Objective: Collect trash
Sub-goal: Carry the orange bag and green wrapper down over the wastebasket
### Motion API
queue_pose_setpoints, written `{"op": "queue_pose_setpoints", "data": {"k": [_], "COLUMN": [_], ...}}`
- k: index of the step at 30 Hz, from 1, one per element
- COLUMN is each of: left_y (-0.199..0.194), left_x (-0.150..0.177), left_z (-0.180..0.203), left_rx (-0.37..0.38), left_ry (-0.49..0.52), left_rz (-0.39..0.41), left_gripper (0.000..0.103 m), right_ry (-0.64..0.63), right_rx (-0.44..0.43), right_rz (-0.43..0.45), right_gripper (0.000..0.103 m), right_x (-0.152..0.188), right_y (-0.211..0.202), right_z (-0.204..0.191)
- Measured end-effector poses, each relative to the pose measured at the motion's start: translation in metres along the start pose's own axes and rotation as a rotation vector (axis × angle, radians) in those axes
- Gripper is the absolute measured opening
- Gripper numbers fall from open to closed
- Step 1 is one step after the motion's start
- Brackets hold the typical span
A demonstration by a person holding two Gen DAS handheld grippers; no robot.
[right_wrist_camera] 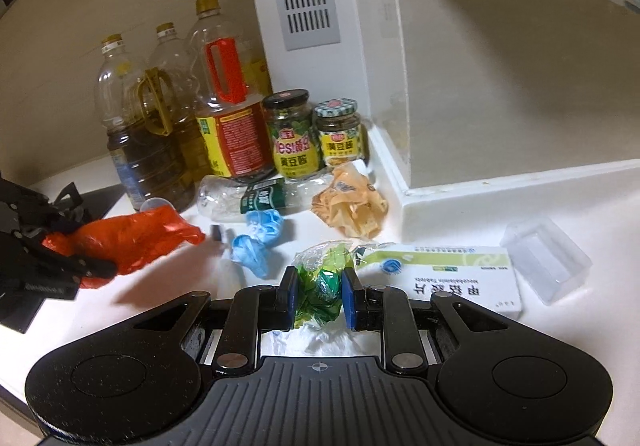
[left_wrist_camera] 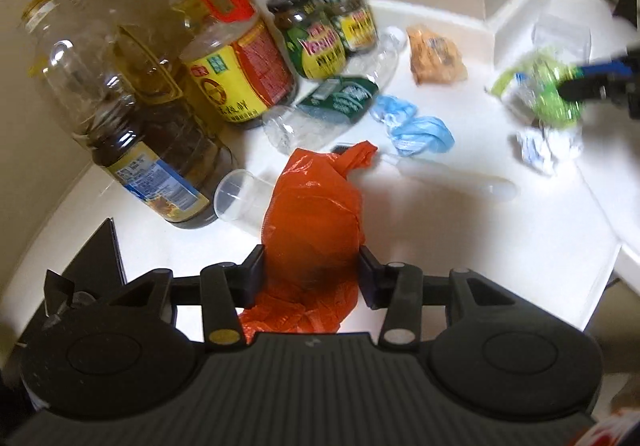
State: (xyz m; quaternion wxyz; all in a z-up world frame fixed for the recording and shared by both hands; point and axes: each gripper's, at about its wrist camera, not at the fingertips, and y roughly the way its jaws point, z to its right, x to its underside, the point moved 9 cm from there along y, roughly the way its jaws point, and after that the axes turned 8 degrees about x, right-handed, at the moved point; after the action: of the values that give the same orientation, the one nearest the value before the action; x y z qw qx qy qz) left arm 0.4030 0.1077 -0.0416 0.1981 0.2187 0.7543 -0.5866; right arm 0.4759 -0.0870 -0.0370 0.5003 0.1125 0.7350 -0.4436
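Observation:
My left gripper (left_wrist_camera: 312, 258) is shut on an orange plastic bag (left_wrist_camera: 316, 213), held just above the white counter (left_wrist_camera: 500, 230); the right wrist view shows this bag (right_wrist_camera: 132, 242) at the left. My right gripper (right_wrist_camera: 318, 282) is shut on a crumpled green and clear wrapper (right_wrist_camera: 320, 278), also seen at the right of the left wrist view as the wrapper (left_wrist_camera: 536, 85). Loose trash lies between them: two blue crumpled gloves (right_wrist_camera: 258, 242), a flattened clear bottle with a green label (right_wrist_camera: 256, 197), an orange snack wrapper (right_wrist_camera: 352, 205) and white crumpled paper (left_wrist_camera: 548, 149).
Several oil bottles (right_wrist_camera: 152, 133) and two sauce jars (right_wrist_camera: 292, 133) stand at the back by a white column (right_wrist_camera: 328, 45). A medicine box (right_wrist_camera: 444, 278), a clear plastic tub (right_wrist_camera: 544, 258) and a clear cup (left_wrist_camera: 236, 197) lie on the counter. A black stove corner (left_wrist_camera: 100, 258) is at the left.

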Motion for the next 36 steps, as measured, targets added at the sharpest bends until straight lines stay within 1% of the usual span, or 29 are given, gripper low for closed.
{"op": "queue_pose_setpoints", "data": {"k": [2,7,11,15,19,24,27,30,34,36], "left_y": [-0.009,-0.034,-0.051,-0.068,-0.083,-0.101,-0.106,-0.106,-0.1,-0.093], "left_x": [0.001,0.013,0.031,0.055,0.08,0.116,0.141,0.165,0.192,0.203], "left_z": [-0.005,-0.002,0.01,0.026,0.045,0.072,0.089,0.104,0.124,0.132], "left_rx": [0.037,0.184,0.309,0.387,0.456,0.521,0.547,0.59,0.629,0.629], "left_ry": [-0.044,-0.177,-0.307,-0.388,-0.408,-0.375,-0.351,-0.344,-0.328,-0.326], "left_rz": [0.036,0.116,0.169,0.191,0.184,0.152,0.119,0.085,0.029,-0.001], "left_gripper": [0.043,0.043,0.043,0.042,0.042,0.042,0.042,0.042,0.042,0.042], "right_ry": [0.008,0.024,0.036,0.027,0.025,0.024,0.014,-0.013,-0.032,-0.065], "right_rx": [0.013,0.019,0.012,0.001,-0.008,0.011,0.024,0.044,0.071,0.079], "right_rz": [0.006,0.016,0.009,0.004,-0.009,-0.041,-0.083,-0.125,-0.208,-0.249], "right_gripper": [0.023,0.023,0.023,0.023,0.023,0.023,0.023,0.023,0.023,0.023], "right_x": [-0.001,0.003,0.015,0.031,0.053,0.087,0.112,0.141,0.186,0.207], "right_y": [-0.005,-0.023,-0.042,-0.065,-0.09,-0.122,-0.137,-0.149,-0.154,-0.151], "right_z": [-0.003,-0.016,-0.032,-0.051,-0.065,-0.076,-0.085,-0.095,-0.105,-0.11]}}
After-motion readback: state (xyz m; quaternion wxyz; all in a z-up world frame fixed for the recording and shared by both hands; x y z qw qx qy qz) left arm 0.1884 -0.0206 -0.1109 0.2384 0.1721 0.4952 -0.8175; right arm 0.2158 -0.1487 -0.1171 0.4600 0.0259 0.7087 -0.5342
